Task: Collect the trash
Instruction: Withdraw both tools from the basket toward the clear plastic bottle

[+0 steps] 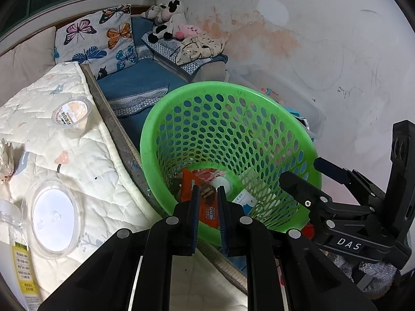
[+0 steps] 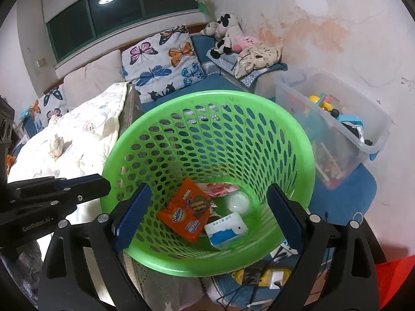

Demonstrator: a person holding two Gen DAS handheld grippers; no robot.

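A green perforated basket [image 2: 207,98] stands tilted beside the bed. Inside lie an orange snack wrapper [image 2: 185,211], a white and blue carton [image 2: 225,229], a round clear cup [image 2: 238,201] and a red and white wrapper [image 2: 220,189]. My left gripper [image 1: 208,190] is shut on the basket's near rim. My right gripper [image 2: 208,189] hangs over the basket's mouth, open wide, with nothing between its pads. On the quilt [image 1: 85,160] lie a labelled plastic cup [image 1: 71,115], a clear lid [image 1: 52,217] and a crumpled tissue [image 1: 6,158].
A clear storage bin of toys [image 2: 337,119] stands against the stained wall to the right. A yellow power strip with cables [image 2: 262,276] lies on the blue mat under the basket. Butterfly pillows [image 2: 163,62] and plush toys [image 2: 228,36] sit at the back.
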